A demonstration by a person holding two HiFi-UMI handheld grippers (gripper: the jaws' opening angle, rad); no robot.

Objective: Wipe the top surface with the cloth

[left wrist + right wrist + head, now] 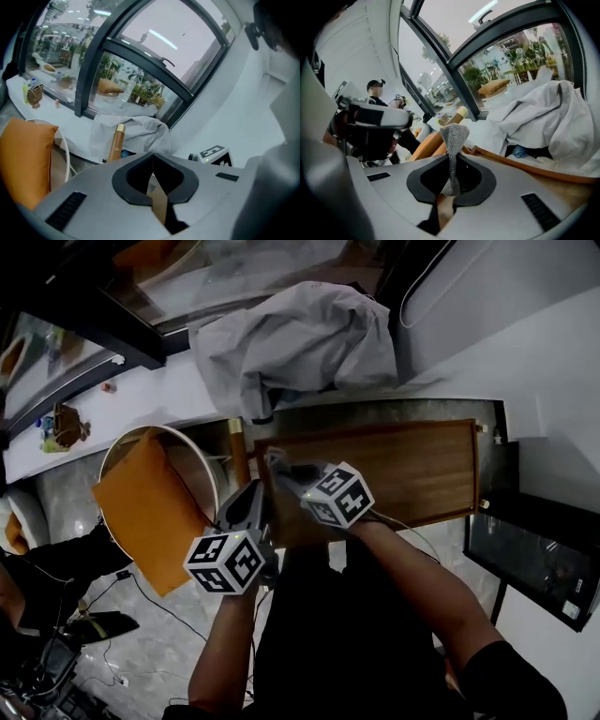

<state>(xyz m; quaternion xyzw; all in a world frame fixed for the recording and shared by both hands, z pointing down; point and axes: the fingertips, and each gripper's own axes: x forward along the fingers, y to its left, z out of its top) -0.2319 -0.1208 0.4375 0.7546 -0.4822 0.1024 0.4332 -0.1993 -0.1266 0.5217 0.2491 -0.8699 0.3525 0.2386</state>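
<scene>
Right now, on the far left, an orange cushion (145,512) sits on a round white chair (178,437). It has no part in the job.

Next comes the left gripper (153,156). Its jaws are closed tip to tip and nothing is between them. It hangs in the air just beside the left end of the wooden top (412,470). It does not touch the wood.

Then comes the right gripper (452,159). Its jaws are pressed tight on a small grey knit cloth (453,136). The cloth is pinched in the middle, and a bit of it sticks up out of the jaws. This gripper is over the left end of the wooden top. I cannot tell if the cloth is down on the wood yet.

To the right, the wooden top stretches away, long and brown and bare. Behind it lies a big heap of pale grey sheet (300,338) on the white ledge.

So I think the picking-up part is done and the wiping part is just starting, at the left end. Most of the top is not wiped yet.

Next, I think the right gripper needs to push the cloth flat onto the wood and slide it to the right, back and forth, until it gets to the far end. It must keep a tight hold so the cloth does not slip out. The left gripper can just stay out of the way.
</scene>
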